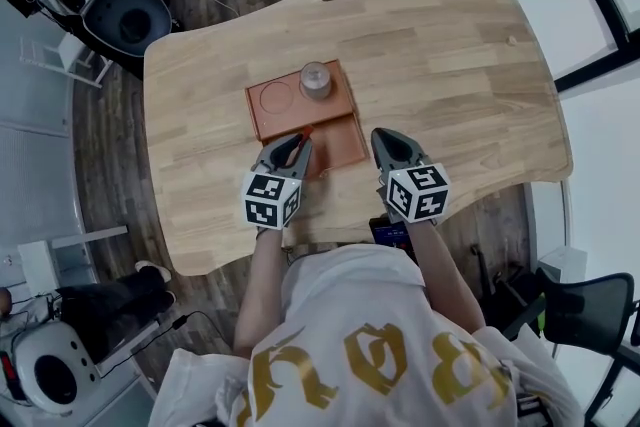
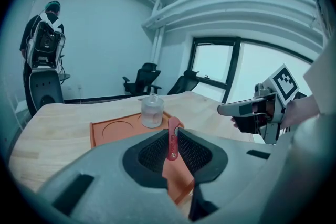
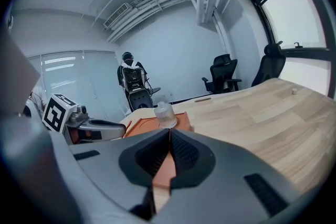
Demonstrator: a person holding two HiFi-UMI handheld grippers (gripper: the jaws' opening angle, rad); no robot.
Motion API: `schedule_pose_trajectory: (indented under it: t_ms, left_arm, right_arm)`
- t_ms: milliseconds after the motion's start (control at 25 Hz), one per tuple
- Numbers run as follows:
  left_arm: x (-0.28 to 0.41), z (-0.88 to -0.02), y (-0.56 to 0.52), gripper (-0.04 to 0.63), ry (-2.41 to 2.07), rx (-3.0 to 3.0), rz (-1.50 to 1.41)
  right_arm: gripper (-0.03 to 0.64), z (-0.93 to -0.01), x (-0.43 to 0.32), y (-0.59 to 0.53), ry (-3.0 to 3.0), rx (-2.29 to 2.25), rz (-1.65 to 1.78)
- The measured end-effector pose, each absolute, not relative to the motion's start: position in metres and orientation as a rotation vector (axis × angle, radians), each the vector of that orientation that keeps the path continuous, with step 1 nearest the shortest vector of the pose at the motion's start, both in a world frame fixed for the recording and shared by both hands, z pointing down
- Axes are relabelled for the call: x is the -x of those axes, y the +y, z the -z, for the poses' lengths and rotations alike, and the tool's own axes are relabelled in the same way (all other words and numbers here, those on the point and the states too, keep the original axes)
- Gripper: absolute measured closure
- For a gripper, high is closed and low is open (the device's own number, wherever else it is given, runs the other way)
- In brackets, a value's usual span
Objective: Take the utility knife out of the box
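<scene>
Clamping the red utility knife [image 2: 172, 140] upright, the left hand-held gripper [image 1: 288, 152] is hovering over the box's [image 1: 338, 139] near side; the right hand-held gripper [image 1: 388, 144] is hanging closed, empty.

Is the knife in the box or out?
Lifted, it seems: left gripper is shut on the knife, which stands upright above the box; fully clear, cannot tell.
</scene>
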State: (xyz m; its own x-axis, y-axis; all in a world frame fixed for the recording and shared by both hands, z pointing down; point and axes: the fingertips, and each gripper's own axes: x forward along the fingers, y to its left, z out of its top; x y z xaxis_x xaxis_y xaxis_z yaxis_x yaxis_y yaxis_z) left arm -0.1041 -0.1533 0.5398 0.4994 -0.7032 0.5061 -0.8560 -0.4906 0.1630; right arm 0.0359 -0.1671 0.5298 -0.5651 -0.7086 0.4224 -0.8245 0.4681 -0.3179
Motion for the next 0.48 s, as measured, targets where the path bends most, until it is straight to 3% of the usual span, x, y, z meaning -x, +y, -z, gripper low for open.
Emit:
schedule_pose_trajectory:
  t_ms: [480]
  left_arm:
    - [0.117,-0.497,-0.133,0.538,-1.398,-2.399,-0.396]
  right_arm:
    - [0.604,-0.502,-0.028,-0.145,-2.548,-1.330,-0.645]
